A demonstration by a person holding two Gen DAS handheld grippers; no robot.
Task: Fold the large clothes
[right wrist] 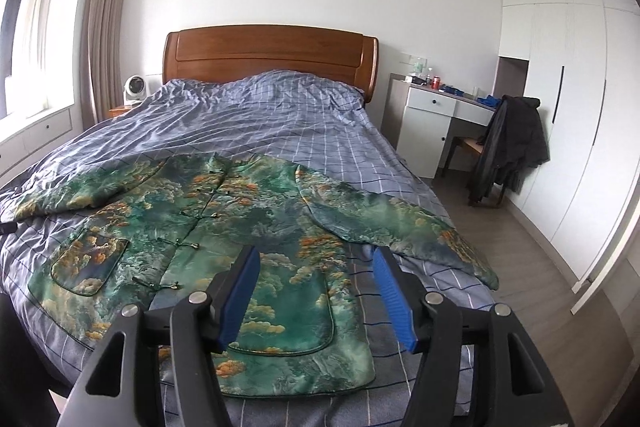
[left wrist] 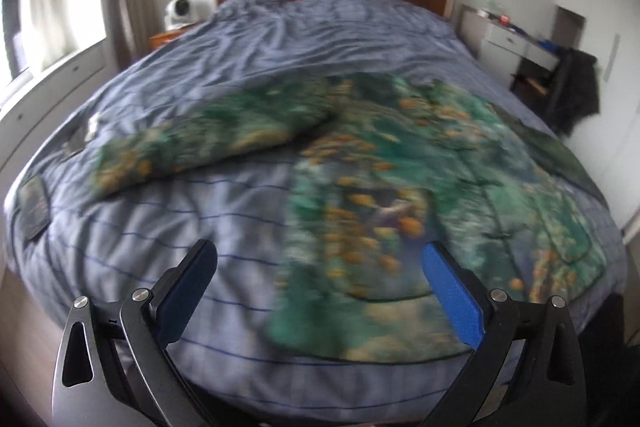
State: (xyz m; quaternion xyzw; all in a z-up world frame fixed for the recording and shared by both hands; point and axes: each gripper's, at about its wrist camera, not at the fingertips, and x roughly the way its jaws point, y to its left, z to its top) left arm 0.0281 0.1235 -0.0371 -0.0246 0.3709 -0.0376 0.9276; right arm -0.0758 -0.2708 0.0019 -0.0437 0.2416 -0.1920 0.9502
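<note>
both fingers (right wrist: 256, 279) hover above spread jacket (right wrist: 224, 227).

Jacket (right wrist: 256, 227): satin-like cloth with a soft sheen, smooth, printed green and orange, dark piped edges, knotted cord fastenings. Duvet cover (right wrist: 280, 115): matt woven cloth, checked, creased. Headboard (right wrist: 268, 53): varnished wood, semi-gloss. Right claw (right wrist: 316, 297): matt black plastic arms, bright metal pivot pins, blue pads (right wrist: 390, 291) finely textured, look rubbery. Left claw (left wrist: 320, 291): same build, though that view is blurred. Floor (right wrist: 568, 291): wood-look planks, low sheen. Wardrobe (right wrist: 568, 99): smooth white panels. Curtain (right wrist: 104, 27): matt beige cloth.
</note>
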